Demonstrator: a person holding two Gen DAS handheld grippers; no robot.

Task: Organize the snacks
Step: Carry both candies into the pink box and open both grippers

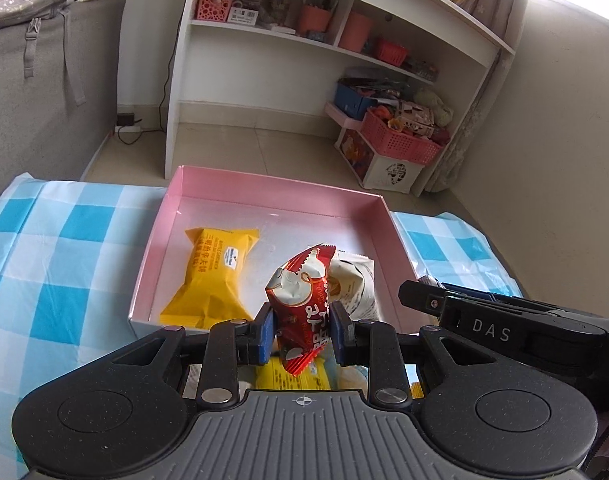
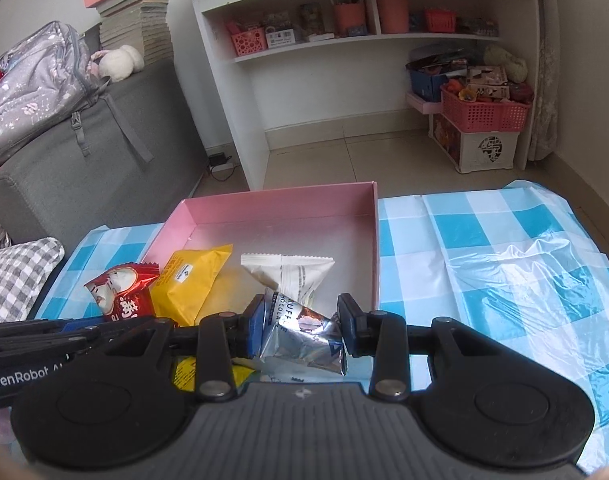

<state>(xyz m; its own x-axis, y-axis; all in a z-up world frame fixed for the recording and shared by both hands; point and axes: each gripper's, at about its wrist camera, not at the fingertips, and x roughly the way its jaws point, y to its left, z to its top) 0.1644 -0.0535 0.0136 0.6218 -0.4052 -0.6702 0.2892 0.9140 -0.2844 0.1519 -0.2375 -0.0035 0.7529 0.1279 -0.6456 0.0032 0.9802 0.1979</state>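
A shallow pink box [image 1: 264,188] [image 2: 280,204] lies on the blue-checked tablecloth. Inside it rest a yellow snack pack [image 1: 214,276] [image 2: 192,280] and a white snack packet [image 1: 358,280] [image 2: 292,272]. My left gripper [image 1: 302,330] is shut on a red snack packet [image 1: 300,304], held upright over the box's near edge; the same red snack packet [image 2: 122,288] shows at the left of the right wrist view. My right gripper [image 2: 302,328] is shut on a silver truffle chocolate packet [image 2: 304,340], just before the box's near wall. The right gripper's body [image 1: 504,328] reaches in beside the left one.
The tablecloth [image 1: 56,248] [image 2: 504,256] spreads to both sides of the box, wrinkled on the right. Behind stand a white shelf unit [image 1: 324,40], a grey sofa with a backpack [image 2: 36,80], and pink baskets [image 2: 480,112] on the floor. More yellow packets [image 1: 292,376] lie under the left gripper.
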